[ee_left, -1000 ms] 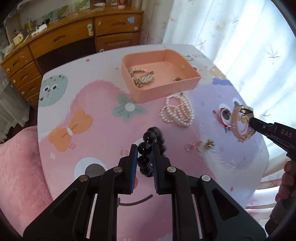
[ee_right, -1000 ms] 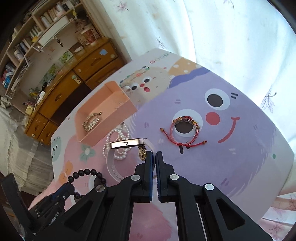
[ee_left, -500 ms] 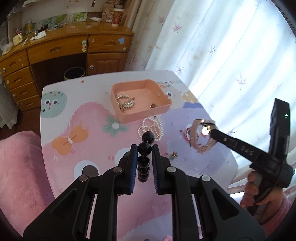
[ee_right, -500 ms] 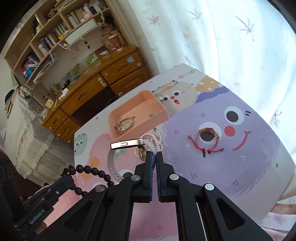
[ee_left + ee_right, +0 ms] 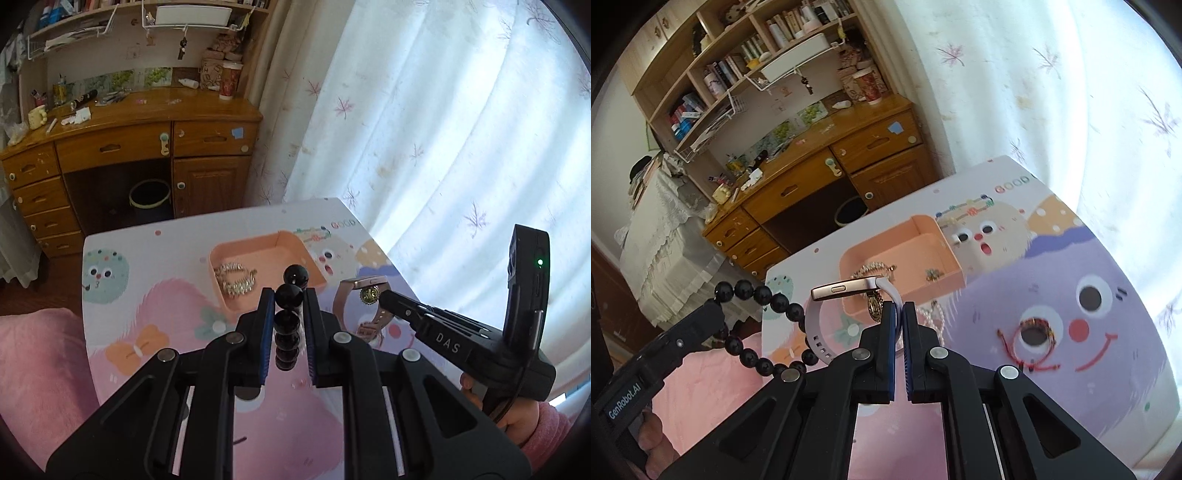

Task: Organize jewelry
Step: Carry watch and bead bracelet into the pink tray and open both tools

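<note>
above the table [image 5: 122,302], left claw [image 5: 289,295] pinches a black bead bracelet [image 5: 290,325] hanging lengthwise; right claw [image 5: 898,314] pinches a watch [image 5: 846,291].

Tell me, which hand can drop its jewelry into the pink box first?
Probably the left. Its left gripper holds the black bead bracelet lined up right before the pink box. The right gripper holds the watch off beside it.

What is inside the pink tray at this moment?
The pink tray holds a silver chain bracelet and a small gold trinket. Its near corner is hidden behind the watch and the right gripper's fingers, so anything there cannot be seen.
</note>
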Motion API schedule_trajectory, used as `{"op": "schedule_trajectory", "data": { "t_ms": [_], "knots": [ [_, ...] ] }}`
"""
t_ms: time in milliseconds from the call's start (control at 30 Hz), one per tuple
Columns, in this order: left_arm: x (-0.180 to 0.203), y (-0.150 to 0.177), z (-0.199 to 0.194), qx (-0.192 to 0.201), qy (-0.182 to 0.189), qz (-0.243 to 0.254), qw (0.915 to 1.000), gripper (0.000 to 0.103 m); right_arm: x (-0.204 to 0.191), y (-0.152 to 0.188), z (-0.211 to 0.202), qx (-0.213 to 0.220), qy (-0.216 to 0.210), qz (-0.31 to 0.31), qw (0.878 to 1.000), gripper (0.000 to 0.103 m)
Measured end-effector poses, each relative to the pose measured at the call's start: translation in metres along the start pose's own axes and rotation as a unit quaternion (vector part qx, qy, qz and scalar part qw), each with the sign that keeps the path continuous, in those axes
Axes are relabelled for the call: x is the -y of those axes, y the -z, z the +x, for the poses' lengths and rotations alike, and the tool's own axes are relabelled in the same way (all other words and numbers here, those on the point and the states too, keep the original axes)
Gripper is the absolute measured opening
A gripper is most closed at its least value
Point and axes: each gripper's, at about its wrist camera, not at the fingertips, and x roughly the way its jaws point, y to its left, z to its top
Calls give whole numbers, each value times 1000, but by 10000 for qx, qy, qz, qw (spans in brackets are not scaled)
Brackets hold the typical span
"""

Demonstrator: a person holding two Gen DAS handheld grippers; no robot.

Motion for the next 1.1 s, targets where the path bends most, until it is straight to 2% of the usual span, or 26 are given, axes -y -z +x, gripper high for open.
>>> {"op": "schedule_trajectory", "data": {
  "t_ms": [233,333,500,633,667,767,867,1100],
  "knots": [
    [3,-43,44,192,-436,-300,9984,13,2,-53,29,82,-225,-699,9973,3],
    [-2,-55,69,204,-582,-506,9968,13,6,-71,49,2,-256,-809,9964,3],
    [-11,-66,115,54,-830,-695,9941,13,21,-94,92,-166,-383,-973,9944,3],
    [-19,-69,150,-118,-1176,-761,9901,13,37,-101,131,-400,-491,-952,9934,3],
    [-21,-69,160,-208,-1240,-789,9889,15,42,-101,143,-486,-506,-946,9930,3],
    [-26,-66,187,-578,-1525,-904,9825,32,50,-97,167,-689,-544,-873,9923,3],
    [-30,-60,191,-582,-1521,-1036,9812,41,56,-94,186,-807,-598,-799,9917,3],
    [-38,-42,167,-586,-1669,-1139,9776,41,54,-85,191,-676,-873,-793,9907,3]
  ]
}}
